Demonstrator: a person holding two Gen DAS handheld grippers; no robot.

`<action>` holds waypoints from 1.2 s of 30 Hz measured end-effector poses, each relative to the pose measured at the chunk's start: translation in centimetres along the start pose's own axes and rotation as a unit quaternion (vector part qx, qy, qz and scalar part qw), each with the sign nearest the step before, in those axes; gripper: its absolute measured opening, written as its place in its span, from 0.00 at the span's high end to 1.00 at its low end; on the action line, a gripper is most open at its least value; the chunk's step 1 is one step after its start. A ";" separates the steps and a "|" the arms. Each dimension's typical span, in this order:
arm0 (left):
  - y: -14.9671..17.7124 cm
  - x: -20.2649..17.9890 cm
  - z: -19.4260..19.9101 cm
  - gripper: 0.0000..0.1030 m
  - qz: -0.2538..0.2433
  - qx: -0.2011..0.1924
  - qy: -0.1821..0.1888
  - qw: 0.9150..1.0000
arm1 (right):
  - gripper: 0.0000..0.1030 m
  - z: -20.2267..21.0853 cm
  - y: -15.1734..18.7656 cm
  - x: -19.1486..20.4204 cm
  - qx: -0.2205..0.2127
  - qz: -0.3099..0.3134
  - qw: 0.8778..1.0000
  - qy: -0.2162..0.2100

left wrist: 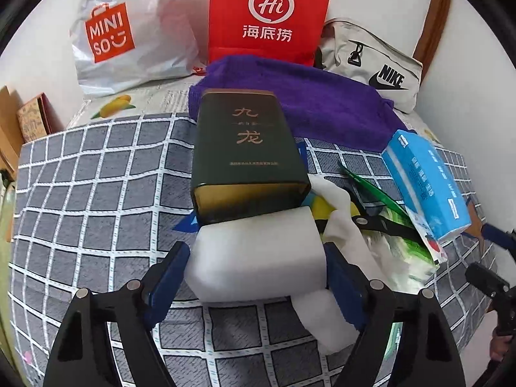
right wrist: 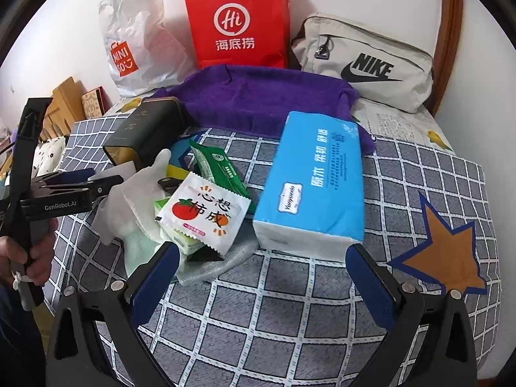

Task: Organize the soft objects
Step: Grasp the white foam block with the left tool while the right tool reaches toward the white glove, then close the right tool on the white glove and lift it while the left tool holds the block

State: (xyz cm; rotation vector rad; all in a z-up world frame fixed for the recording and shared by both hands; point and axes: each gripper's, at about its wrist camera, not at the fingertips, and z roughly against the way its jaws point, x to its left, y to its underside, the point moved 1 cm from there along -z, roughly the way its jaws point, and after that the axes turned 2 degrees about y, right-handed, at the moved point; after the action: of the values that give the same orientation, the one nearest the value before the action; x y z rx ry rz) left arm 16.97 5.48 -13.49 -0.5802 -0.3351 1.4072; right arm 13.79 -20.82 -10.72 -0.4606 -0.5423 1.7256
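Observation:
My left gripper [left wrist: 258,258] is shut on a white foam block [left wrist: 258,254], whose near end sticks out toward the camera; the block's far end touches the open mouth of a dark green tin box [left wrist: 248,148] lying on its side. The left gripper also shows in the right wrist view [right wrist: 106,180]. My right gripper [right wrist: 262,258] is open and empty, just in front of a blue tissue pack [right wrist: 316,180]. A white glove [right wrist: 135,200], a white tomato sachet [right wrist: 206,213] and a green wipes pack [right wrist: 219,171] lie in a pile between the grippers. A purple towel [right wrist: 258,100] lies behind.
A Miniso plastic bag [right wrist: 135,48], a red paper bag [right wrist: 237,22] and a grey Nike pouch [right wrist: 364,64] stand along the wall at the back. Everything lies on a grey checked cloth [right wrist: 290,322] with an orange star patch [right wrist: 445,258]. Cardboard boxes [left wrist: 29,119] stand at the left.

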 end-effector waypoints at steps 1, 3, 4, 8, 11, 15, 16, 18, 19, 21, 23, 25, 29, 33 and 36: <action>0.0 0.0 0.1 0.21 -0.004 -0.002 0.001 1.000 | 0.01 0.0 -0.1 0.2 -0.001 0.002 1.000 -0.001; 0.1 0.0 0.4 0.22 -0.005 -0.005 0.009 1.000 | 0.01 0.1 -0.4 0.8 -0.001 0.009 1.000 -0.005; 0.1 0.0 0.6 0.22 -0.005 -0.006 0.013 1.000 | 0.01 0.2 -0.6 1.1 -0.002 0.013 1.000 -0.007; 0.2 0.4 2.0 0.22 -0.005 -0.016 0.017 1.000 | 0.01 0.4 -1.3 2.2 -0.008 0.025 1.000 -0.015; 0.4 0.9 2.9 0.22 -0.007 -0.020 0.010 1.000 | 0.01 0.4 -1.8 3.5 -0.009 0.036 0.999 -0.031; 0.7 2.4 3.7 0.22 -0.005 -0.020 -0.014 1.000 | 0.01 -0.1 -2.4 5.8 -0.008 0.055 0.997 -0.055; 0.8 2.9 3.9 0.22 -0.002 -0.020 -0.018 1.000 | 0.01 -0.3 -2.6 6.4 -0.008 0.060 0.996 -0.061; 0.8 3.5 4.2 0.22 0.000 -0.020 -0.021 1.000 | 0.01 -1.0 -2.8 7.4 -0.002 0.067 0.995 -0.071; 0.8 3.6 4.3 0.22 0.000 -0.021 -0.023 1.000 | 0.01 -1.3 -2.8 7.8 0.002 0.070 0.995 -0.073; 0.8 4.1 4.5 0.22 0.002 -0.024 -0.026 0.999 | 0.01 -2.1 -2.9 8.4 0.009 0.075 0.994 -0.073; 0.7 4.5 4.5 0.22 0.003 -0.023 -0.029 0.999 | 0.02 -3.0 -2.9 8.8 0.017 0.077 0.995 -0.068; 0.6 4.9 4.3 0.22 0.006 -0.022 -0.030 0.999 | 0.09 -3.7 -2.9 8.9 0.025 0.077 0.995 -0.065; 0.6 5.6 4.0 0.22 0.014 -0.021 -0.022 0.999 | 0.21 -4.9 -2.6 9.3 0.034 0.091 0.994 -0.048; 0.4 5.9 3.7 0.22 0.017 -0.019 -0.019 1.000 | 0.49 -5.0 -2.7 9.4 0.024 0.103 0.993 -0.048; 0.3 6.3 3.5 0.21 0.022 -0.018 -0.012 1.000 | 0.75 -5.0 -3.2 9.1 0.026 0.103 0.993 -0.049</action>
State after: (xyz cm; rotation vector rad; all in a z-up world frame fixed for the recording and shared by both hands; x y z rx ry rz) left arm 15.78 12.30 -11.49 -0.6030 -0.3702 1.4533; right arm 17.22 -10.76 -13.13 -0.4084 -0.5326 1.9633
